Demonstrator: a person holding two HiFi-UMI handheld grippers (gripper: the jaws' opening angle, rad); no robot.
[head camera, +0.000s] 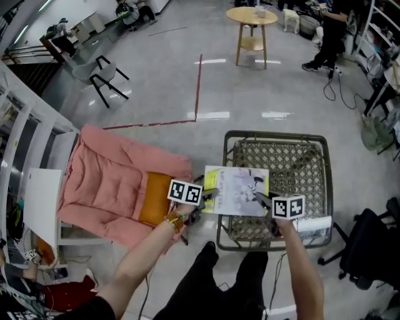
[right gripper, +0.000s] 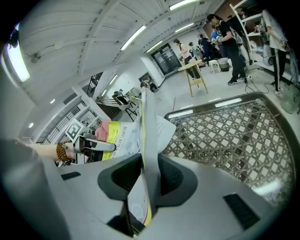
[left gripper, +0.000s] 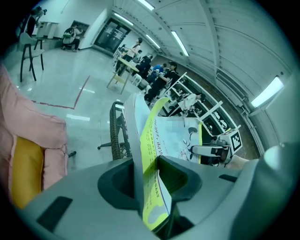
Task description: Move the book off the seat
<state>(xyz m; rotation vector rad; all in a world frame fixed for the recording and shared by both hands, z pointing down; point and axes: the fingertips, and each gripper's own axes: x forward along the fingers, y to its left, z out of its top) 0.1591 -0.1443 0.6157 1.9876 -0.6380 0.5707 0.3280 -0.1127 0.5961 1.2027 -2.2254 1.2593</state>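
Over the left rim of the woven seat (head camera: 294, 159), the book (head camera: 237, 190) was held clear by opposite edges, the left gripper (head camera: 205, 200) and right gripper (head camera: 260, 199) each clamped on it. A pink padded chair (head camera: 112, 181) with an orange cushion (head camera: 155, 199) stood just beside the seat; red tape (head camera: 199, 84) crossed the glossy grey floor (head camera: 162, 75), with a round wooden table (head camera: 252, 17) beyond.

— Is anything reading clearly?
— Not really. Print is running down the yellow strip of the book (left gripper: 151, 140) between the left fingers (left gripper: 185, 180), but it's blurring out. The marker cubes (head camera: 185, 192) are showing only black-and-white squares.
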